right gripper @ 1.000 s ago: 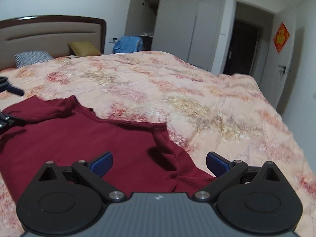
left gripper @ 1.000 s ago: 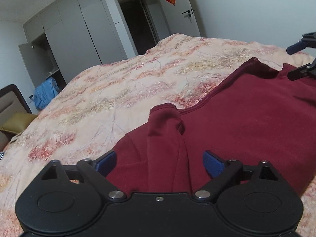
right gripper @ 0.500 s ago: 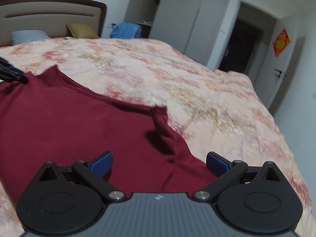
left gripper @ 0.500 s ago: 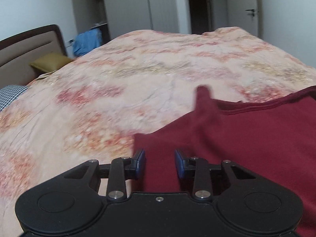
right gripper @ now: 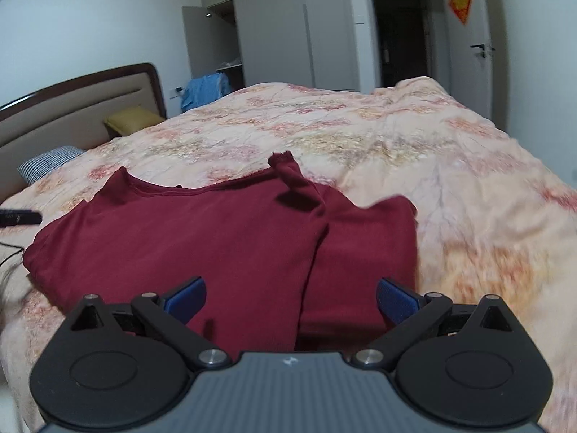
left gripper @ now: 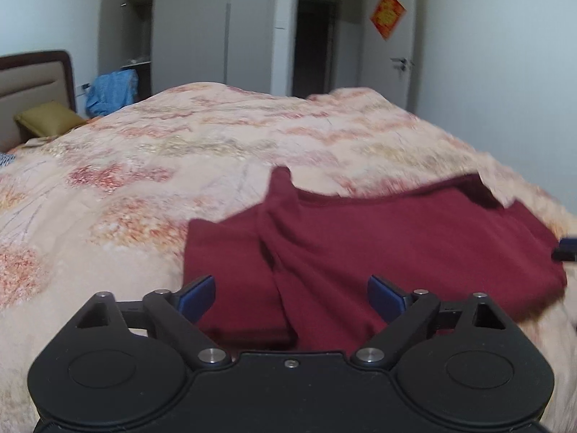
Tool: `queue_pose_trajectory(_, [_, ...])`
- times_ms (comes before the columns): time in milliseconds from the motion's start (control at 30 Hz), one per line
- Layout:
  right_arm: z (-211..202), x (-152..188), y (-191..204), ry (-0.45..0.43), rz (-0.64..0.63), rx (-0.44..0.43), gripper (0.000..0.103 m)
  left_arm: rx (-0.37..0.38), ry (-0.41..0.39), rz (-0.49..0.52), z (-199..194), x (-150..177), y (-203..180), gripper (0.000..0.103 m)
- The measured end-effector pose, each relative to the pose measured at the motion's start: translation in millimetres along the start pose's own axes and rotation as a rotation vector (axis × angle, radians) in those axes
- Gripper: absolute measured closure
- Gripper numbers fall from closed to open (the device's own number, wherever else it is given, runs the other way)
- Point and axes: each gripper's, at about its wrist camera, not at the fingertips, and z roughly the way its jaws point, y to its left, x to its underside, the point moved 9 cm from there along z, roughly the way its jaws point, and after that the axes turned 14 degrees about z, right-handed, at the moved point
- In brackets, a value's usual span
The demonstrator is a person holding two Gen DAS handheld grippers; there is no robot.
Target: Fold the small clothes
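A dark red top (left gripper: 378, 245) lies spread on the floral bedspread (left gripper: 180, 166), its body flat and its left sleeve lying over the cloth beside it. It also shows in the right wrist view (right gripper: 202, 231), neckline away from me, right sleeve (right gripper: 364, 249) lying beside the body. My left gripper (left gripper: 291, 297) is open and empty just above the garment's near edge. My right gripper (right gripper: 290, 296) is open and empty above the seam between body and sleeve. A tip of the right gripper shows at the left wrist view's right edge (left gripper: 566, 249).
A headboard (right gripper: 72, 108), a yellow pillow (right gripper: 131, 121) and a checked pillow (right gripper: 47, 162) sit at the bed's head. A blue cloth (right gripper: 207, 92) hangs by the grey wardrobe (right gripper: 288, 36). A dark doorway (left gripper: 312, 47) and a door (left gripper: 400, 54) lie beyond the bed.
My left gripper was nearly shut on the garment half a second ago and has opened and let go. Both grippers have drawn back. The top now lies flatter with sleeves laid beside the body.
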Motion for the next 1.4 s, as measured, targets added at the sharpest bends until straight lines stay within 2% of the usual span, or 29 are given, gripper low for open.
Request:
queue_pose_trajectory(100, [-10, 10, 2, -0.029, 0.002, 0.016, 0.006, -0.041, 0.070, 0.028, 6, 17, -8, 0.024])
queue_pose_trajectory(267, [-4, 9, 2, -0.018, -0.027, 0.085, 0.006, -0.105, 0.145, -0.170, 13, 39, 15, 0.022])
queue_pose_trajectory(333, [0, -1, 2, -0.027, -0.037, 0.101, 0.000, -0.113, 0.150, -0.227, 10, 43, 23, 0.020])
queue_pose_trajectory(433, [14, -23, 4, -0.020, -0.046, 0.074, 0.000, -0.131, 0.159, -0.234, 4, 47, 28, 0.018])
queue_pose_trajectory(533, [43, -46, 8, 0.020, -0.051, 0.046, 0.000, -0.136, 0.157, -0.219, -1, 48, 30, 0.017])
queue_pose_trajectory(633, [77, -64, 13, 0.055, -0.079, 0.050, 0.000, -0.124, 0.148, -0.254, -4, 49, 34, 0.017])
queue_pose_trajectory(767, [118, -83, 5, 0.053, -0.109, 0.130, 0.000, -0.102, 0.133, -0.272, -7, 51, 33, 0.018])
queue_pose_trajectory(933, [147, -102, -37, -0.004, -0.077, 0.326, 0.000, -0.091, 0.121, -0.269, -13, 49, 28, 0.014])
queue_pose_trajectory(1067, [135, -99, -44, -0.034, -0.094, 0.343, 0.000, -0.046, 0.075, -0.297, -18, 47, 18, 0.009])
queue_pose_trajectory(1200, [104, -93, -20, -0.077, -0.132, 0.283, 0.000, 0.019, 0.048, -0.343, -18, 45, 5, 0.007])
queue_pose_trajectory(1333, [71, -79, 32, -0.111, -0.168, 0.151, 0.000, 0.026, 0.051, -0.371, -14, 44, -3, 0.002])
queue_pose_trajectory(1400, [58, -65, 63, -0.129, -0.226, 0.095, 0.000, 0.028, 0.049, -0.386, -12, 44, -5, 0.001])
